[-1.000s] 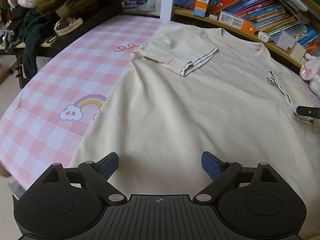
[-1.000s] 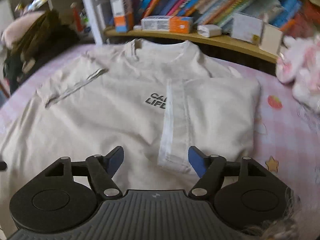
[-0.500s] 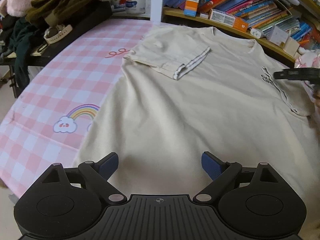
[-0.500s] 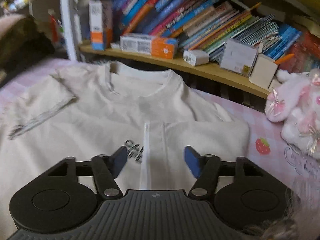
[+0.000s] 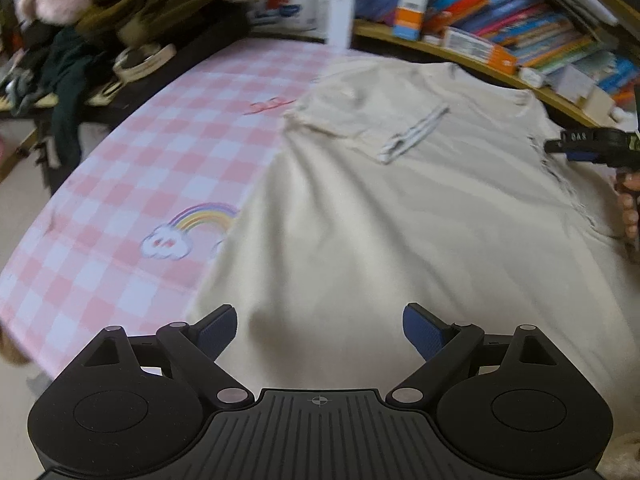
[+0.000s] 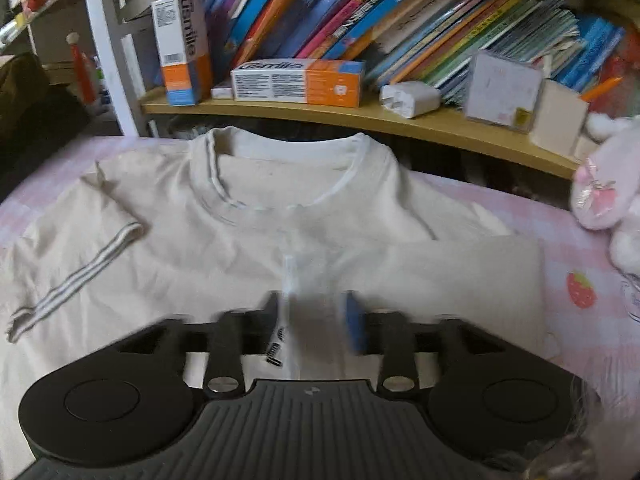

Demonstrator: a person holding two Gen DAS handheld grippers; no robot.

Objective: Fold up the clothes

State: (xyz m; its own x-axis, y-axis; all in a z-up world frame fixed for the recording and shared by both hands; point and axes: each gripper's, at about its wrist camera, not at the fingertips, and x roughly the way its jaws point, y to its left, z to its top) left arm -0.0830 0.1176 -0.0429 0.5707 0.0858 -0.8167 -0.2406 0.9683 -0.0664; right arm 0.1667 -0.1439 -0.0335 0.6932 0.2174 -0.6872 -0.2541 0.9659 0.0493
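Since the earlier views the right gripper [image 6: 312, 320] has travelled up the shirt toward the neckline, and its jaws have narrowed; the left gripper [image 5: 318, 334] has scarcely shifted. A cream T-shirt [image 5: 400, 216] lies flat, front up, on a pink checked cloth [image 5: 160, 168] that covers the surface below the bookshelf [image 6: 360, 116]. Both short sleeves are already turned inward: the left sleeve [image 5: 372, 124], with its striped cuff, lies across the chest, and the right sleeve [image 6: 440, 272] lies folded over the opposite side. The right gripper's jaws are closing at the sleeve's white hem band [image 6: 290, 276], just below the collar [image 6: 288, 168]; motion blur hides whether the pads yet press on fabric, so a firm hold cannot be confirmed. In the left wrist view this gripper shows at the far right edge, beside the person's fingers [image 5: 630, 208]. The left gripper hangs over the lower hem of the shirt with its jaws wide apart and nothing between them. The step in hand appears to be taking hold of the shoulder region on the right side, ahead of folding the body. The next move probably calls for a secure pinch through the layers at that point, with the left gripper closing on the hem in line with it.
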